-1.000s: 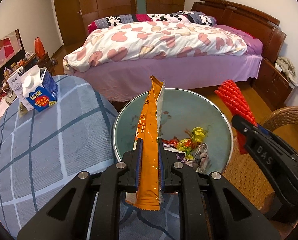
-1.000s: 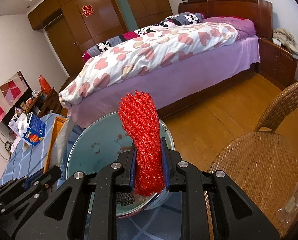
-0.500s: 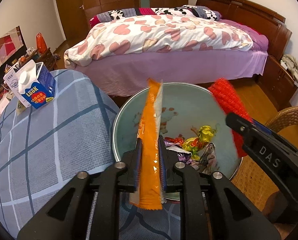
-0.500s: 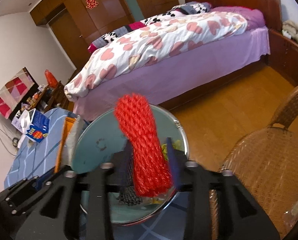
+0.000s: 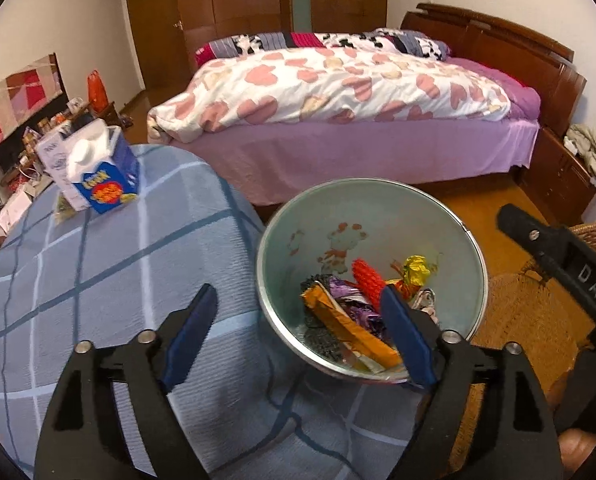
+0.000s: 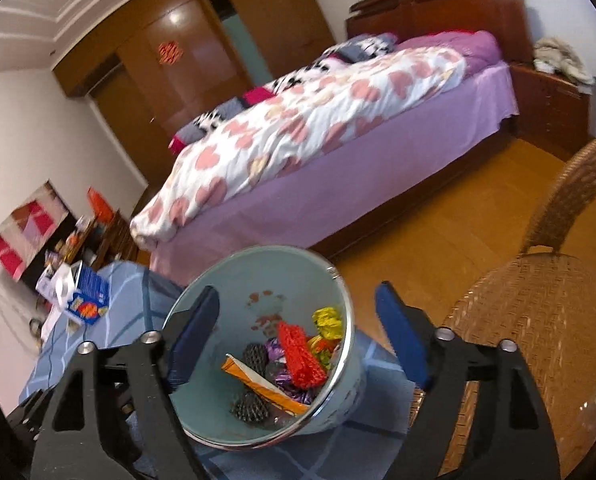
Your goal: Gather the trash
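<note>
— Left tongs (image 5: 298, 332)?

— Spread wide, jaws just opened, nothing between the pads. Hanging over the near rim of the bin (image 5: 474, 264), left pad over the checked cloth (image 5: 98, 280), right pad over the bin's contents.

— Right tongs (image 6: 298, 328)?

— Same: jaws just opened, gaping, empty. Straddling the bin mouth from above, one pad past each side of the rim.

— Orange wrapper (image 5: 350, 330)?

— Down in the bin, lying slantwise on the heap, just ahead of the left tongs' right pad. Not touched by either pad.

— Red net (image 6: 300, 356)?

— Also in the bin, on top of the other scraps, below and between the right tongs' pads, clear of both. Beside the orange wrapper, on its right in both views.

— Anything else in there?

— Yellow foil (image 5: 416, 270) beyond the red net, purple foil (image 5: 354, 306) between wrapper and net, dark mesh (image 6: 250, 404) nearest the right tongs.

— Around the tongs?

— Carton (image 5: 102, 172) on the cloth, well ahead and left of the left tongs. Wicker chair (image 6: 538, 312) right of the right tongs. Bed (image 5: 338, 92) far ahead of both.

— Trash left outside the bin?

— Cannot tell from these two views; cloth near the tongs bare.
</note>
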A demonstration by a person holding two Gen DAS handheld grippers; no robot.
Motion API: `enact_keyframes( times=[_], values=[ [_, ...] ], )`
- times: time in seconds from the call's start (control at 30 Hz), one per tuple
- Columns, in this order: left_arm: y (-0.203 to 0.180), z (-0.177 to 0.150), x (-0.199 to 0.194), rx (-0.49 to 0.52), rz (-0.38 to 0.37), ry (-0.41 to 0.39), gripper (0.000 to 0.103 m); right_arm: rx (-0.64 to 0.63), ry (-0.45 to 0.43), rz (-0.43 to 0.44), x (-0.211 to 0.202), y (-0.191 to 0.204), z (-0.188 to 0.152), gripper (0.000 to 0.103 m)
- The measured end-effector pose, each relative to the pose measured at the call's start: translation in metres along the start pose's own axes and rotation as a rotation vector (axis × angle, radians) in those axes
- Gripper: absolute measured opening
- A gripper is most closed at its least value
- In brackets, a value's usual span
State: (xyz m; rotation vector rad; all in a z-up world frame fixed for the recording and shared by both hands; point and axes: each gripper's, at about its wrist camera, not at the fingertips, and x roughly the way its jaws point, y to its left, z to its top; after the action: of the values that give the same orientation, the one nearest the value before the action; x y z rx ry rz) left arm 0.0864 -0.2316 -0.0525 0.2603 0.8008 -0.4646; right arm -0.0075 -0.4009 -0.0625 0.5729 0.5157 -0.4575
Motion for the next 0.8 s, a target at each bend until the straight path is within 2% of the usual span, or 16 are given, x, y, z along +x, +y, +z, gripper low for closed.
enact_keyframes(
  times=[0.03, 0.17, 0.37, 0.5, 0.8],
  values=[
    [0.003, -0.002, -0.004, 0.0, 0.014, -0.012, 0.09, -0.007, -0.009, -0.008, -0.005, 0.001, -0.003, 0.083],
    [0.018, -0.012, -0.023, -0.026, 0.053, -0.049, 0.096, -0.052, -0.053, -0.031, -0.02, 0.008, -0.012, 0.092],
    [0.042, -0.035, -0.05, -0.07, 0.083, -0.08, 0.097, -0.143, -0.073, -0.046, -0.043, 0.024, -0.031, 0.095],
    [0.056, -0.048, -0.075, -0.085, 0.129, -0.13, 0.097, -0.176, -0.107, -0.045, -0.063, 0.033, -0.04, 0.095],
    [0.066, -0.057, -0.13, -0.08, 0.179, -0.277, 0.097, -0.229, -0.29, -0.039, -0.125, 0.054, -0.044, 0.097]
  ],
)
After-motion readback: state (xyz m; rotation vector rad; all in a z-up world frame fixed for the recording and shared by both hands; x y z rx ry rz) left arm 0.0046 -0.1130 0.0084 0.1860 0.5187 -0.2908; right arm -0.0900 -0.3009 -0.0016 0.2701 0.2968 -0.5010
